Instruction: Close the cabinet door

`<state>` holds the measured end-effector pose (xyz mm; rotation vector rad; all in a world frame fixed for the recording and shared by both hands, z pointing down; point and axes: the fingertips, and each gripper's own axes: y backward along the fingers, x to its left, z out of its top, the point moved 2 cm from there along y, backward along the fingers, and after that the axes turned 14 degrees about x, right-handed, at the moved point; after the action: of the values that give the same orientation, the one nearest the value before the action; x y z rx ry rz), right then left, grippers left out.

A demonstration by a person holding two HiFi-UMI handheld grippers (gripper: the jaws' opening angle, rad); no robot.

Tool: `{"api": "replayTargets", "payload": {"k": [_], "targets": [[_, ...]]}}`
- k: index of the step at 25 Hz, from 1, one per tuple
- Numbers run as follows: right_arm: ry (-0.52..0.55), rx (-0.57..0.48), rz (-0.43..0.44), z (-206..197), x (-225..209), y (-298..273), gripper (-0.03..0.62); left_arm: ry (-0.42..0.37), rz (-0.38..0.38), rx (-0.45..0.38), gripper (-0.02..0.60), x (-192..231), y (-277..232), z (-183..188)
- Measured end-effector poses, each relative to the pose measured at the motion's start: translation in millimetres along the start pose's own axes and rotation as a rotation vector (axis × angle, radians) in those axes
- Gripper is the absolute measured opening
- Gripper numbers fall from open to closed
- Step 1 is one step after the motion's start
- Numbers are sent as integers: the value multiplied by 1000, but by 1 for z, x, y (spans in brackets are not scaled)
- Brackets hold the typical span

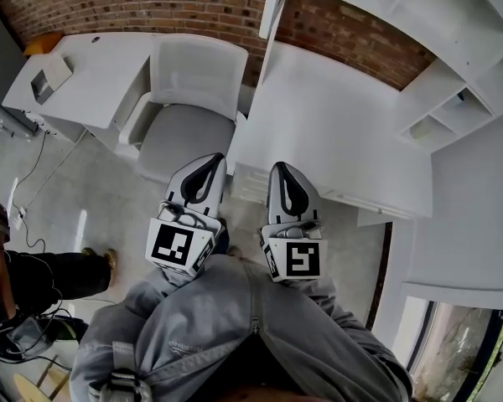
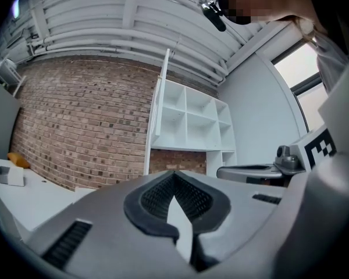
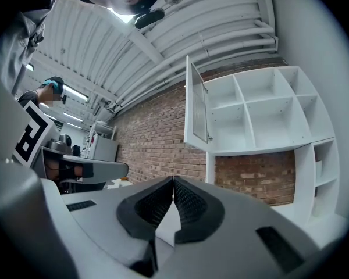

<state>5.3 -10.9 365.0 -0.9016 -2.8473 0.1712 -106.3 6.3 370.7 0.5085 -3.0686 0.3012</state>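
Observation:
The white wall cabinet (image 3: 262,109) has open cubby shelves, and its door (image 3: 196,106) stands swung out to the left on its hinges. In the left gripper view the same door (image 2: 157,115) shows edge-on in front of the shelves (image 2: 192,121). From the head view the door's edge (image 1: 268,7) rises over the white desk (image 1: 335,124). My left gripper (image 1: 211,164) and right gripper (image 1: 282,170) are held side by side, level, short of the desk's front edge and well away from the door. Both the left gripper (image 2: 174,174) and the right gripper (image 3: 173,179) are shut and hold nothing.
A pale padded chair (image 1: 189,99) stands just ahead of the left gripper, beside a second white desk (image 1: 84,82) bearing a small box. A brick wall (image 1: 151,2) runs behind. Another person (image 1: 33,275) and cables are at the left; a window (image 1: 461,342) at lower right.

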Motion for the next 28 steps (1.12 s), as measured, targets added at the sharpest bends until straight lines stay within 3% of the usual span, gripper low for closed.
{"api": "replayTargets", "payload": {"k": [18,28], "targets": [[-15,6,-77,13,-29,-83,26,-27,-100,-15,6,49,-81,27],[-27,13,-162,23,-45,-132,26,-47,-200,-23,6,76,-129,44]]}}
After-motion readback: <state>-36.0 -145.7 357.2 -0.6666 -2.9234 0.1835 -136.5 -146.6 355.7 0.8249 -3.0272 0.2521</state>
